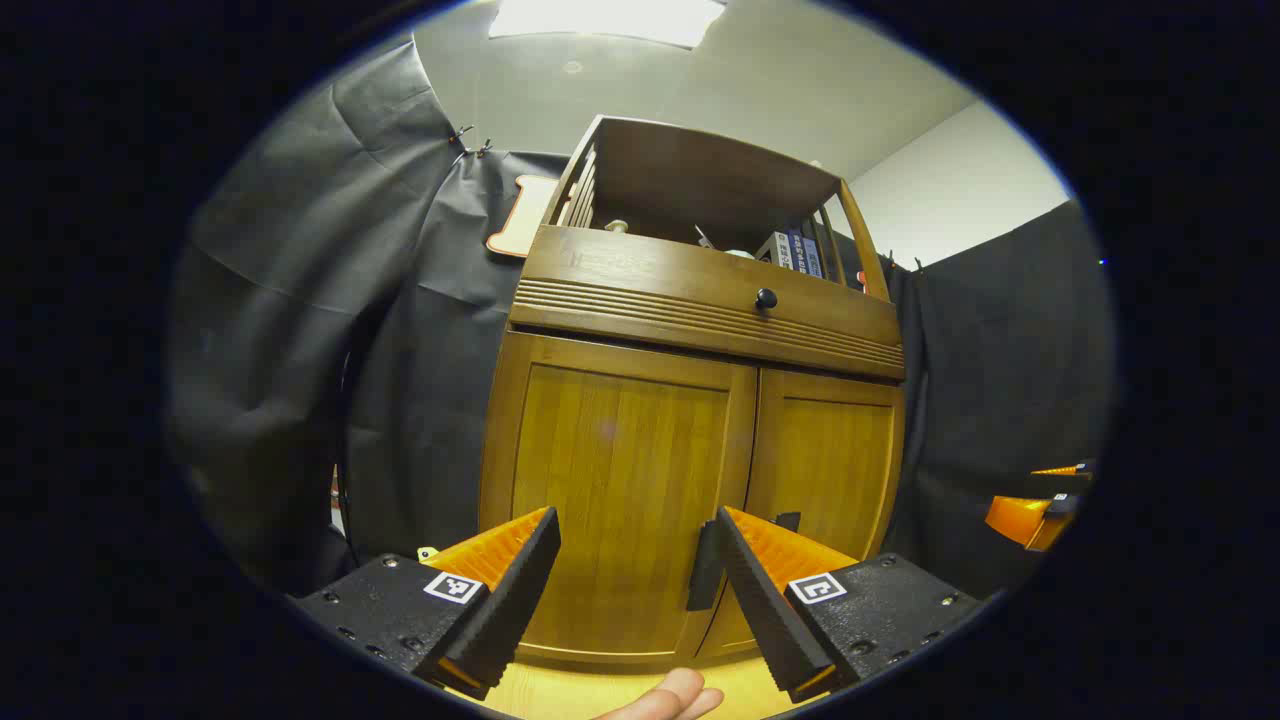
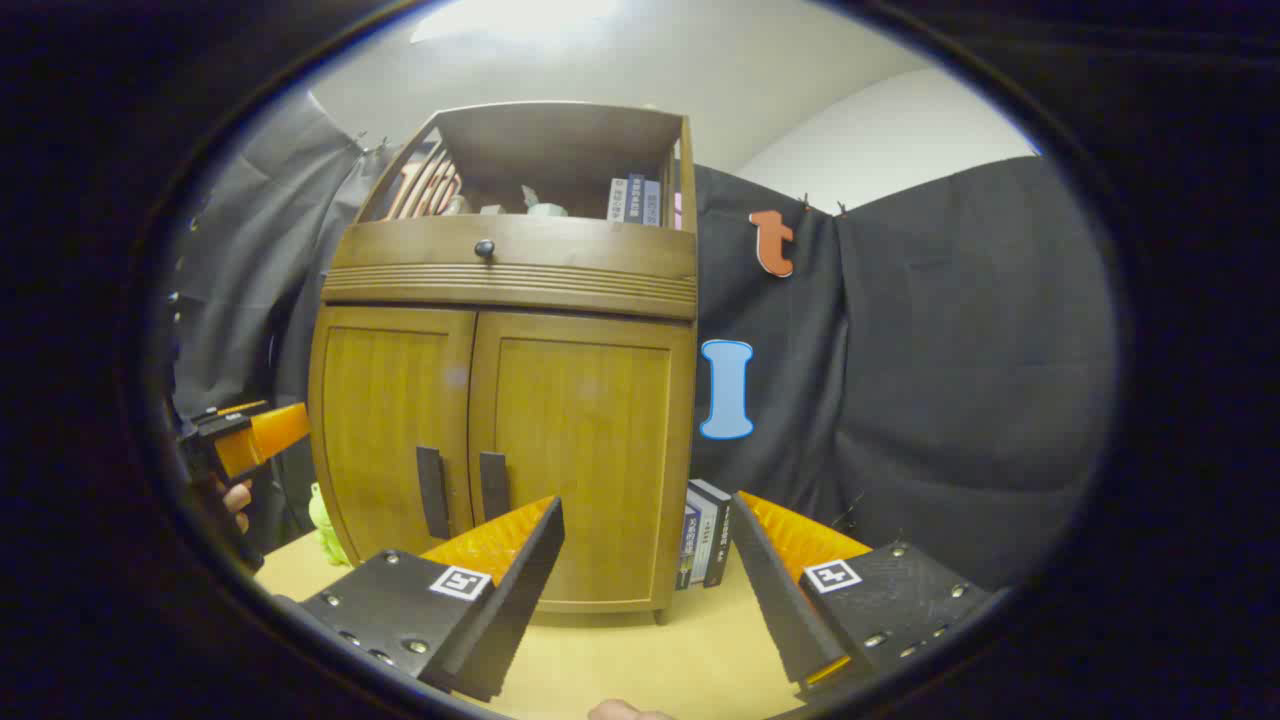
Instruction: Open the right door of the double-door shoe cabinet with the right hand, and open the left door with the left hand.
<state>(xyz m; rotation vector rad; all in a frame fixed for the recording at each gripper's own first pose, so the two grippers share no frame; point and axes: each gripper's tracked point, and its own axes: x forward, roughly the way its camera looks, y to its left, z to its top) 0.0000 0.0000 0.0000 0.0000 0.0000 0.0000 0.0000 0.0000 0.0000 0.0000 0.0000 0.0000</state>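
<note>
Both doors closed — both hand-held grippers spread and holding nothing.

The shoe cabinet (image 2: 505, 400) stands at the worktop's (image 2: 640, 650) back edge. The right hand-held gripper (image 2: 645, 590) could slip off the slim right handle (image 2: 492, 485) or catch the left handle (image 2: 432, 492) just beside it. For the left hand-held gripper (image 1: 635, 590), a finger hides part of the left handle — books (image 2: 705, 545) hug the cabinet's side.

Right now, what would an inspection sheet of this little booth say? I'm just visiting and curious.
Surface: pale wooden tabletop, bare in front of the cabinet.
Job's things: shoe cabinet; right door and left door both closed, dark handles side by side.
Clutter: books standing beside the cabinet; small green item at its other side; more books on the top shelf.
Grippers: left gripper open, off the doors; right gripper open, empty.
Cables: nothing seen.
Surroundings: black cloth wall, white ceiling.
</note>
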